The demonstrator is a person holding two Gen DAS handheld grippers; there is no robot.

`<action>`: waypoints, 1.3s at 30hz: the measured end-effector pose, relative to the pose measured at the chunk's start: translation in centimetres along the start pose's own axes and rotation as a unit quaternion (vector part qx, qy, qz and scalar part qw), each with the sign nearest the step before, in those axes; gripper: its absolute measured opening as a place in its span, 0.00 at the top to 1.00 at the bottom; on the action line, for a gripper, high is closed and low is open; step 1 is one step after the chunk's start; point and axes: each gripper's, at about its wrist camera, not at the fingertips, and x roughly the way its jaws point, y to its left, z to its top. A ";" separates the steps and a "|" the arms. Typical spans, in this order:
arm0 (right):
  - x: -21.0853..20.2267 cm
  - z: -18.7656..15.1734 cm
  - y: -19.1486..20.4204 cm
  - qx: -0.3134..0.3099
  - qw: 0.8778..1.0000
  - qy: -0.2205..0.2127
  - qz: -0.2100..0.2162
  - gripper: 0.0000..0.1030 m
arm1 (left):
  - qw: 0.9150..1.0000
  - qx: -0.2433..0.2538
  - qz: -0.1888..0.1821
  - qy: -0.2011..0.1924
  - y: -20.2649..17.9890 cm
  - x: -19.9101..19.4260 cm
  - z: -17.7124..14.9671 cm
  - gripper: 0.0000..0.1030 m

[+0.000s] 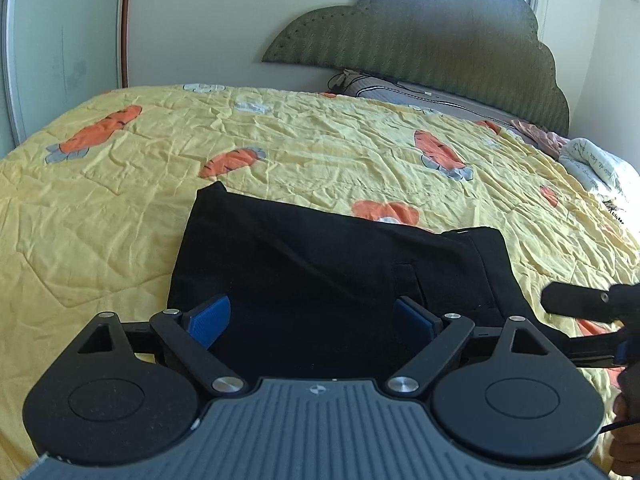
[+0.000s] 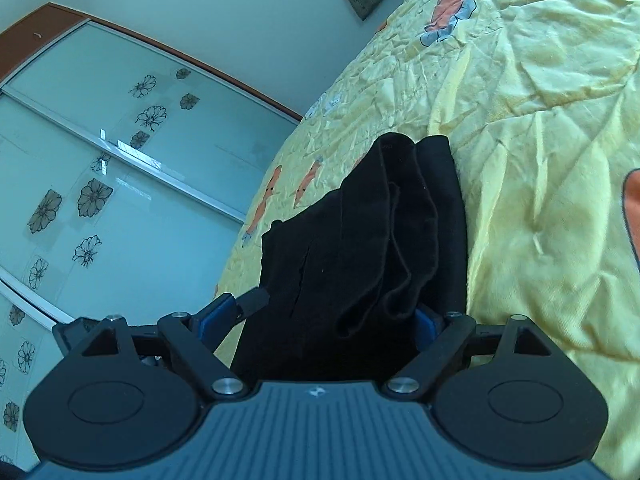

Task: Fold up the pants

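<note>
Black pants (image 1: 320,260) lie folded into a flat block on a yellow quilt (image 1: 120,200) with carrot prints. My left gripper (image 1: 314,320) hovers at the block's near edge, its blue pads (image 1: 216,318) spread wide with only the fabric's surface between them. My right gripper (image 1: 580,306) comes in from the right edge of the left wrist view, beside the waistband end. In the right wrist view, which is rolled sideways, the layered end of the pants (image 2: 380,220) sits between the jaws of the right gripper (image 2: 320,320). Its right pad (image 2: 428,324) lies against the cloth and its left pad stands clear, so it is open.
A green scalloped headboard (image 1: 420,40) and a pillow (image 1: 400,90) close off the far end of the bed. White printed cloth (image 1: 592,160) lies at the right edge. A wardrobe with flowered glass doors (image 2: 100,180) stands past the bed's left side.
</note>
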 end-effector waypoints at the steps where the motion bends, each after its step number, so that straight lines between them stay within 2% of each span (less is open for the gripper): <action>1: 0.6 0.4 -0.3 0.007 1.000 -0.010 0.003 0.15 | 1.000 -0.004 0.000 0.001 0.1 0.1 0.0 0.12; 4: 2.3 1.6 -0.6 0.006 1.000 -0.024 0.008 0.16 | 1.000 -0.003 0.010 -0.004 0.2 0.3 0.2 0.12; 5: 2.8 2.0 -0.5 -0.002 1.000 -0.024 0.005 0.20 | 1.000 0.000 0.013 -0.009 0.1 0.3 0.2 0.12; 6: 3.4 2.2 -0.3 -0.013 1.000 -0.022 -0.003 0.27 | 1.000 0.003 0.017 -0.013 0.0 0.3 0.3 0.12; 8: 3.8 2.3 0.1 -0.039 0.998 -0.020 -0.052 0.82 | 1.000 0.007 0.022 -0.016 -0.2 0.3 0.5 0.12; 11: 2.8 1.9 0.6 -0.041 0.998 -0.039 -0.036 0.85 | 1.000 0.004 0.013 -0.023 -0.4 -0.1 0.8 0.12; 15: 0.5 1.5 2.4 -0.072 0.994 -0.075 -0.042 0.85 | 1.000 0.021 0.005 -0.021 -1.4 0.4 1.0 0.11; 17: 0.4 1.6 2.6 -0.093 0.989 -0.079 -0.079 0.85 | 0.999 0.031 0.007 -0.004 -1.7 1.5 0.8 0.11; 20: 1.7 2.0 1.0 -0.092 0.986 -0.046 -0.133 0.74 | 0.999 0.036 0.014 0.022 -1.7 3.1 0.1 0.11; 22: 1.4 1.6 0.7 -0.085 0.985 -0.055 -0.136 0.69 | 0.999 0.041 0.015 0.009 -1.5 2.5 -0.2 0.11; 23: 0.8 1.4 1.1 -0.087 0.983 -0.069 -0.145 0.60 | 0.999 0.044 0.017 0.007 -1.5 2.3 -0.2 0.11; 24: 0.2 1.1 1.9 -0.102 0.975 -0.096 -0.175 0.56 | 0.999 0.045 0.020 0.007 -1.4 2.3 -0.2 0.11; 25: -0.6 0.7 3.0 -0.127 0.960 -0.128 -0.214 0.50 | 0.999 0.044 0.021 0.007 -1.3 2.2 -0.1 0.11; 26: -1.1 0.3 4.1 -0.153 0.946 -0.152 -0.240 0.49 | 0.999 0.043 0.021 0.007 -1.2 2.3 -0.1 0.11; 27: -1.4 0.0 5.2 -0.176 0.940 -0.160 -0.243 0.49 | 0.999 0.040 0.021 0.008 -1.2 2.4 -0.1 0.11; 29: -1.1 -0.6 6.9 -0.207 0.944 -0.142 -0.215 0.49 | 0.999 0.038 0.024 0.009 -1.2 2.5 -0.2 0.10; 31: 0.2 -1.4 7.9 -0.231 0.950 -0.094 -0.186 0.50 | 0.999 0.044 0.030 0.005 -1.5 2.4 -0.5 0.10; 32: 1.1 -2.0 8.1 -0.240 0.951 -0.069 -0.182 0.50 | 0.998 0.049 0.033 0.003 -1.7 2.4 -0.6 0.10; 34: 2.7 -2.8 7.6 -0.258 0.943 -0.040 -0.207 0.50 | 0.998 0.055 0.034 0.001 -1.9 2.3 -0.7 0.10; 36: 3.2 -3.2 7.0 -0.262 0.935 -0.043 -0.237 0.50 | 0.998 0.058 0.034 -0.001 -1.9 2.2 -0.7 0.09; 39: 2.5 -3.7 7.8 -0.262 0.931 -0.063 -0.245 0.49 | 0.998 0.053 0.035 -0.001 -1.7 2.2 -0.7 0.08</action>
